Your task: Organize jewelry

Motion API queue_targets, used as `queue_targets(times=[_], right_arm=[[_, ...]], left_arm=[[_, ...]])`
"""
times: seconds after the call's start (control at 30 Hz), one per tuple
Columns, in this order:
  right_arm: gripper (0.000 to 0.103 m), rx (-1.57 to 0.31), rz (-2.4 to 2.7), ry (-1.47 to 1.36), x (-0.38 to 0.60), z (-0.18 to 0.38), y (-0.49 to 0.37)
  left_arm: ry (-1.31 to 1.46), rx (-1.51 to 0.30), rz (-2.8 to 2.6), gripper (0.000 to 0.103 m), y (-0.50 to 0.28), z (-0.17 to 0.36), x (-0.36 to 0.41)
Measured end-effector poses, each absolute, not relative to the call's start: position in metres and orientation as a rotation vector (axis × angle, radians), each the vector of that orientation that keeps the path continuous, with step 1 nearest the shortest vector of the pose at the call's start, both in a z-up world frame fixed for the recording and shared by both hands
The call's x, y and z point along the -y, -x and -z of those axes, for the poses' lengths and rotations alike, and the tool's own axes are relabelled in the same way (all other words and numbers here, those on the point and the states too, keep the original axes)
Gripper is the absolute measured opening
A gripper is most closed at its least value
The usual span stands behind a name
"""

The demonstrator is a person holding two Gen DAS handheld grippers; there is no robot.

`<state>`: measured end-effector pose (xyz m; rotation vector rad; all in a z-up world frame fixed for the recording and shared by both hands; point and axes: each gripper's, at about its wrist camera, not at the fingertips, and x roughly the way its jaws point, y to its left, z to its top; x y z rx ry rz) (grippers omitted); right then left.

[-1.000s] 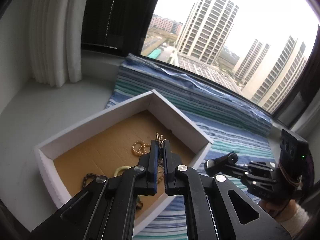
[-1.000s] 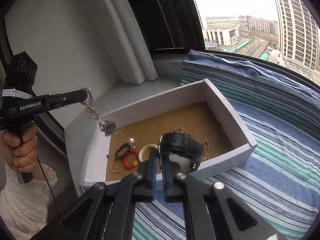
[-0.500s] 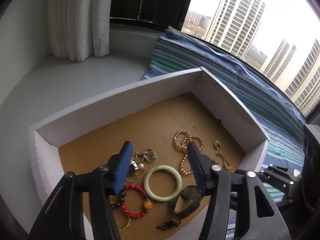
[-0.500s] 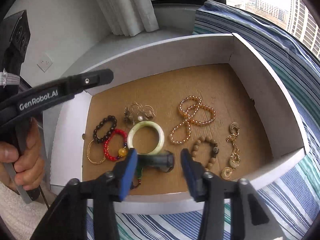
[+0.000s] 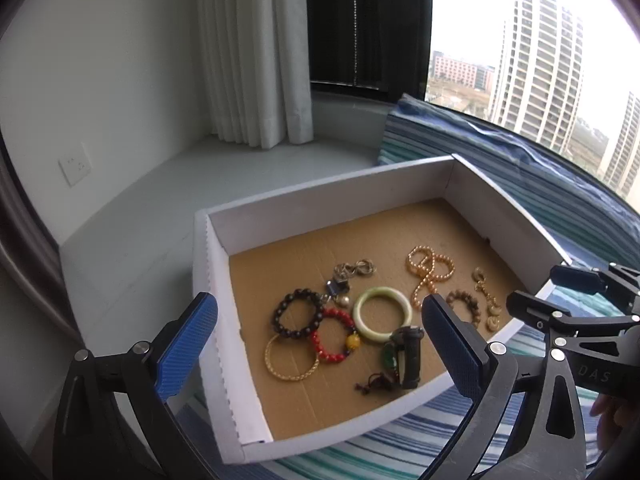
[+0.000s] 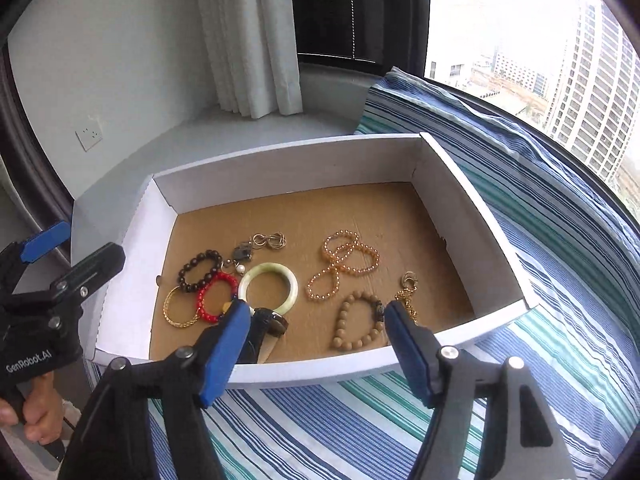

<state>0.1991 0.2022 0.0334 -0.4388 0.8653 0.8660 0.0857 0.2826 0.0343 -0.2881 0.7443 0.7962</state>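
Both tongs are opening with nothing in them — the left tongs [image 5: 320,334] and right tongs [image 6: 314,334] hang over the white box [image 6: 280,166], the jewelry [image 6: 269,287] lying just below.

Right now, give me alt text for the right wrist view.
The right gripper, jaws opening and empty, hangs over a white box of bracelets, a pale green bangle among them. The left gripper is at the left edge.
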Motion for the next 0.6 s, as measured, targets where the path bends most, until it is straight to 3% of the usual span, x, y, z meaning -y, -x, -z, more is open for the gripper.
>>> queue_targets(times=[0.17, 0.6], right_arm=[[0.071, -0.835, -0.855, 0.499, -0.21, -0.037, -0.186], [0.071, -0.832, -0.843, 0.5, -0.222, -0.037, -0.178]], left_arm=[[0.322, -0.857, -0.83, 0.102, -0.08, -0.034, -0.28], [0.373, -0.84, -0.852, 0.102, -0.076, -0.037, -0.287]])
